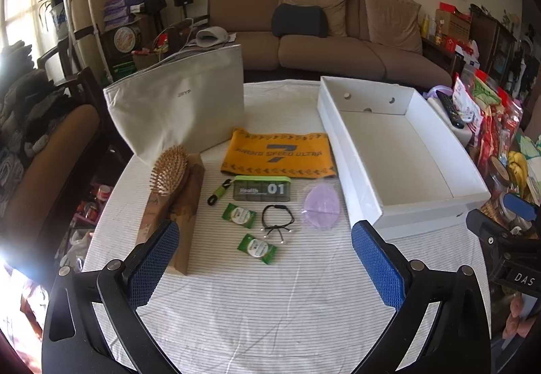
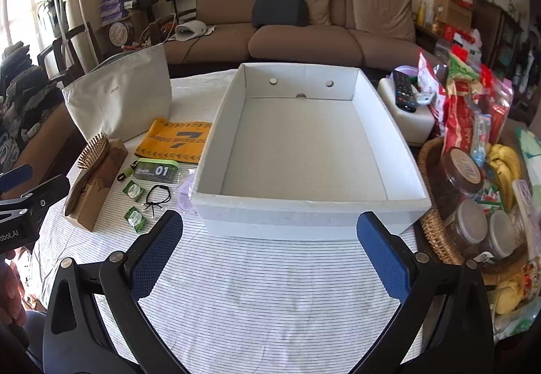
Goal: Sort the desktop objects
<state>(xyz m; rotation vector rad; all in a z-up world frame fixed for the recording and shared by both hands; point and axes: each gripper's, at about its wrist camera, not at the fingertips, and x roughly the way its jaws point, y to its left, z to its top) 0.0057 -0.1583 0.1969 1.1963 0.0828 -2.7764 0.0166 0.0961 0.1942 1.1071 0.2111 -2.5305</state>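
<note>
On the striped tablecloth lie a wooden hairbrush [image 1: 169, 169] on its brown box [image 1: 175, 218], a yellow towel [image 1: 279, 152], a pill case marked 01 [image 1: 262, 189], a black cord [image 1: 216, 195], two green sachets [image 1: 238, 215] [image 1: 258, 248], a black bracelet [image 1: 278, 220] and a purple pad [image 1: 321, 206]. An empty white box [image 1: 399, 151] [image 2: 304, 144] stands to their right. A grey pouch [image 1: 179, 110] stands behind. My left gripper [image 1: 265, 259] is open above the table, just short of the small items. My right gripper [image 2: 270, 252] is open in front of the white box.
A wicker basket [image 2: 436, 232] with jars, bananas and snack bags crowds the table's right edge. A remote [image 2: 404, 92] lies on a white tissue box behind it. A sofa stands beyond the table, chairs at the left.
</note>
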